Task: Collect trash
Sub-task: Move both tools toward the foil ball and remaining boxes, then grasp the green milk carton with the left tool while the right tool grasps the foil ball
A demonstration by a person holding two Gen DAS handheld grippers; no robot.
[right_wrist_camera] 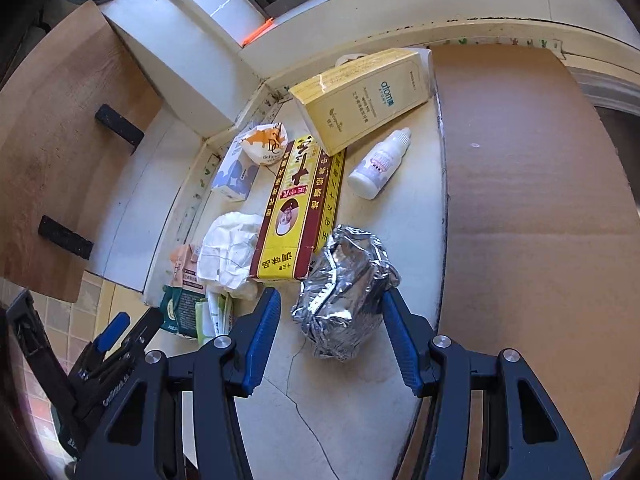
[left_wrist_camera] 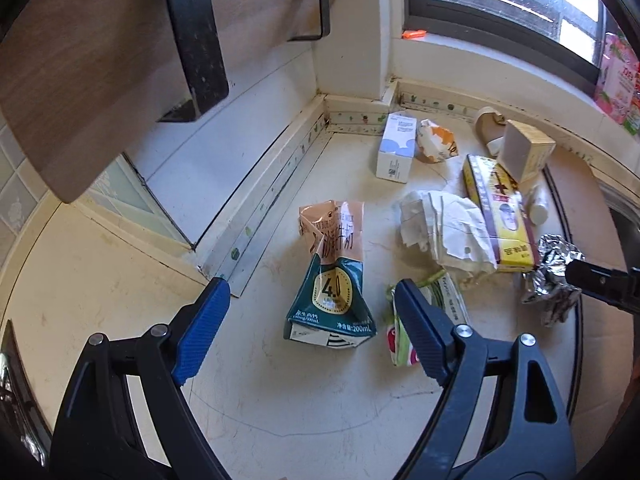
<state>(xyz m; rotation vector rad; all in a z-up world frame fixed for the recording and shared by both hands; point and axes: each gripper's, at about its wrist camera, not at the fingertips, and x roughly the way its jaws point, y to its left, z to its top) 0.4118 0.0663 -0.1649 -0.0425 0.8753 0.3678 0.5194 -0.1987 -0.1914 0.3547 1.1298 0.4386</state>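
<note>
Trash lies scattered on a pale countertop point(left_wrist_camera: 320, 392). A crushed green and tan milk carton point(left_wrist_camera: 332, 280) lies just ahead of my left gripper point(left_wrist_camera: 310, 286), which is open and touches nothing. A green wrapper point(left_wrist_camera: 432, 320) sits by its right finger. A crumpled foil ball point(right_wrist_camera: 344, 296) lies between the fingers of my right gripper point(right_wrist_camera: 331, 294). That gripper is open, its right fingertip at the foil's edge and its left pad clear of it. Behind the foil are a yellow and red box point(right_wrist_camera: 300, 208), crumpled white paper point(right_wrist_camera: 232, 252) and a small white bottle point(right_wrist_camera: 380, 164).
A cream box point(right_wrist_camera: 360, 96), a white and blue carton point(right_wrist_camera: 234, 172) and an orange-printed wrapper point(right_wrist_camera: 266, 140) lie near the back wall. A brown cardboard sheet point(right_wrist_camera: 540, 200) covers the counter's right side. A wooden board point(left_wrist_camera: 80, 80) leans on the left wall, under a window point(left_wrist_camera: 500, 0).
</note>
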